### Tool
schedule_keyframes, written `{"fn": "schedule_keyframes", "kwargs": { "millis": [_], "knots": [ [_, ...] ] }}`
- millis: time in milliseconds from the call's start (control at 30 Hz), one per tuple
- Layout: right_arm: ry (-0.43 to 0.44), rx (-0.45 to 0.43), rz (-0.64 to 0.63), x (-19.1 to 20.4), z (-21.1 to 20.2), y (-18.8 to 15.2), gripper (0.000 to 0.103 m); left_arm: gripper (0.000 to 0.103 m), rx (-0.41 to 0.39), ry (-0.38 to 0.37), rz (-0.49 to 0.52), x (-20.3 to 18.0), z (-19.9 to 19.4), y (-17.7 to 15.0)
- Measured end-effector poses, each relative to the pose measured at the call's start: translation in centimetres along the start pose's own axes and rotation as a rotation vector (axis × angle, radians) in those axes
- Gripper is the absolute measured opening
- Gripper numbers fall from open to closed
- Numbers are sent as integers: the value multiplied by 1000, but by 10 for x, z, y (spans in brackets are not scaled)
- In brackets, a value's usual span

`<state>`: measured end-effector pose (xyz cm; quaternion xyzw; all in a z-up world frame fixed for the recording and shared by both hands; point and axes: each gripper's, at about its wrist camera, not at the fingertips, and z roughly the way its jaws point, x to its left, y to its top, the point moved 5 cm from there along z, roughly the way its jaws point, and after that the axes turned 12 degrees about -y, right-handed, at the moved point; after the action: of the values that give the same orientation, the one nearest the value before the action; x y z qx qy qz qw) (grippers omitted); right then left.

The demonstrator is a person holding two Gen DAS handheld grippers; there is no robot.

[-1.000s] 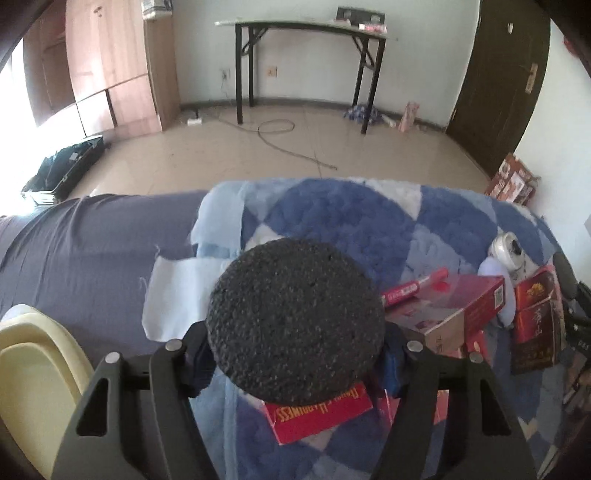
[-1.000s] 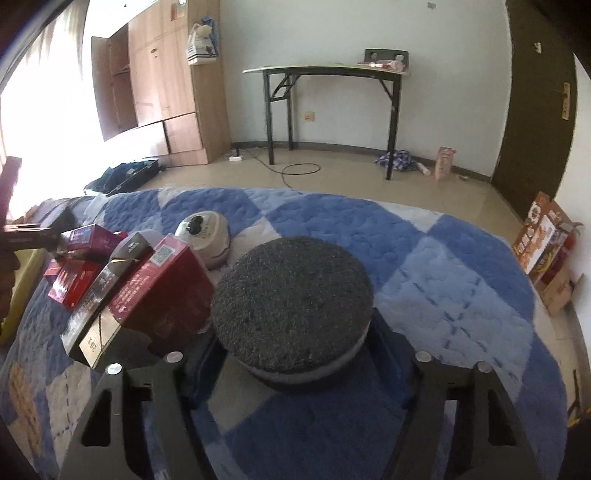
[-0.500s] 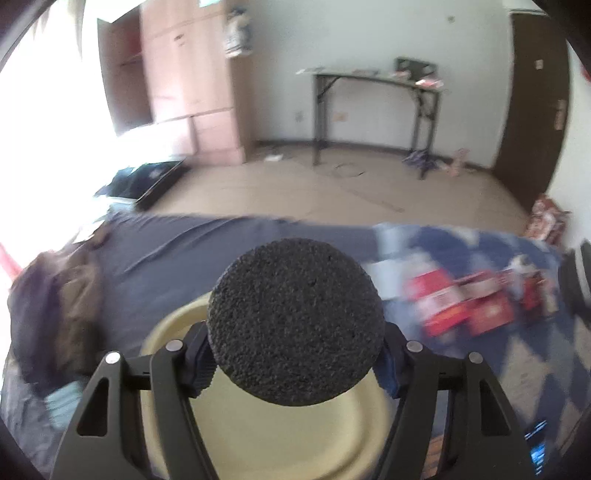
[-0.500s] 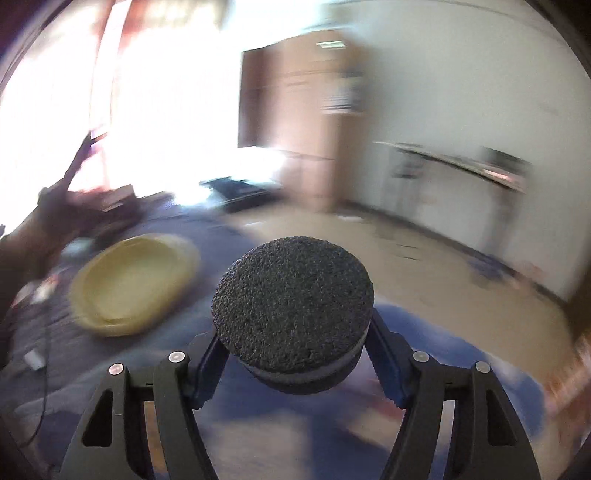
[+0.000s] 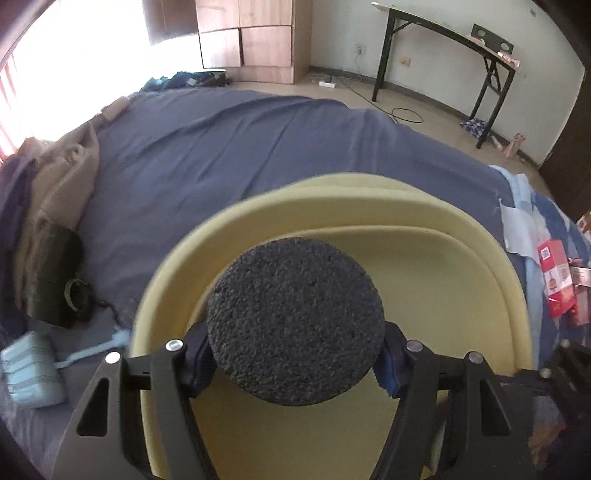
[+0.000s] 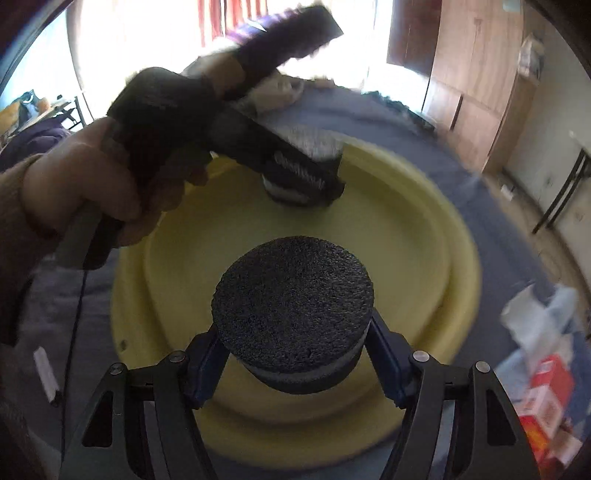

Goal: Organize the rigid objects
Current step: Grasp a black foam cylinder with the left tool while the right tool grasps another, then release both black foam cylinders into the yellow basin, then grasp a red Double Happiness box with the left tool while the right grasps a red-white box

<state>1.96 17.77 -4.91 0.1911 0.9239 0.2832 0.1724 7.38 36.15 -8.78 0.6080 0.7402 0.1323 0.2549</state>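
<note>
My left gripper (image 5: 294,365) is shut on a dark grey, rough round disc (image 5: 294,321), held over the pale yellow basin (image 5: 332,206) on the navy bedsheet. My right gripper (image 6: 295,365) is shut on a second dark round disc (image 6: 293,306) with a paler lower layer, also above the yellow basin (image 6: 424,221). In the right wrist view a hand (image 6: 77,184) holds the left gripper (image 6: 299,173) across the basin's far side, its disc (image 6: 291,194) low inside the rim.
Red boxes (image 5: 557,280) lie on the blue quilt to the right of the basin, blurred red boxes (image 6: 546,387) in the other view. A pale blue object (image 5: 33,369) and a brown clothes pile (image 5: 55,184) sit left. A black folding table (image 5: 443,33) stands by the far wall.
Both grippers have swung left from the blue quilt and red boxes to above the yellow basin, each still shut on its disc. The right gripper rolled markedly.
</note>
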Motion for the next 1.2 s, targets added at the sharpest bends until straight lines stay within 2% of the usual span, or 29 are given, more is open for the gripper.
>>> {"fn": "schedule_keyframes", "kwargs": {
  "millis": [167, 233, 267, 300, 333, 367, 433, 467, 533, 600, 633, 733, 800, 833, 900, 933, 1033, 1100, 1200],
  "knots": [
    [-22, 8, -16, 10, 23, 7, 70, 70, -18, 11, 25, -3, -3, -4],
    [-14, 26, -24, 12, 29, 4, 84, 78, -41, -6, 20, -3, -12, -3],
    [7, 28, -29, 13, 30, 3, 87, 85, -57, -20, 11, -3, -20, -2],
    [14, 23, -27, 15, 30, 5, 96, 92, -69, -43, 2, -6, -32, 1],
    [7, 15, -20, 15, 26, 6, 102, 94, -62, -51, 5, -9, -42, 4],
    [-3, -7, -11, 14, 18, 9, 103, 94, -62, -55, 12, -11, -48, 7],
    [-10, -54, 34, 4, -4, 11, 103, 98, -115, -42, 65, -30, -79, 19],
    [-16, -72, 62, -6, -19, 5, 103, 103, -132, -33, 83, -38, -88, 23],
    [-40, -112, 151, -36, -53, -6, 103, 103, -168, -44, 130, -72, -106, 31],
    [-89, -140, 238, -72, -87, -27, 103, 103, -145, -79, 161, -105, -104, 31],
    [-139, -153, 297, -95, -107, -42, 103, 103, -125, -108, 169, -128, -99, 29],
    [-345, -168, 524, -173, -171, -112, 103, 103, -83, -195, 161, -180, -78, 21],
    [-428, -146, 633, -204, -194, -155, 103, 103, -54, -255, 159, -224, -53, 13],
    [-470, -125, 694, -223, -202, -184, 103, 103, -33, -262, 174, -240, -41, 10],
    [-516, -79, 763, -240, -204, -219, 103, 103, 2, -250, 221, -268, -22, 4],
    [-528, -55, 810, -248, -203, -241, 103, 103, 13, -231, 249, -280, -9, 1],
    [-487, -18, 884, -247, -191, -266, 103, 103, 58, -186, 283, -293, 19, -9],
    [-461, -2, 884, -249, -191, -274, 103, 103, 79, -169, 263, -288, 34, -12],
    [-437, -24, 856, -249, -186, -275, 103, 103, 86, -164, 247, -282, 46, -10]
  ]
}}
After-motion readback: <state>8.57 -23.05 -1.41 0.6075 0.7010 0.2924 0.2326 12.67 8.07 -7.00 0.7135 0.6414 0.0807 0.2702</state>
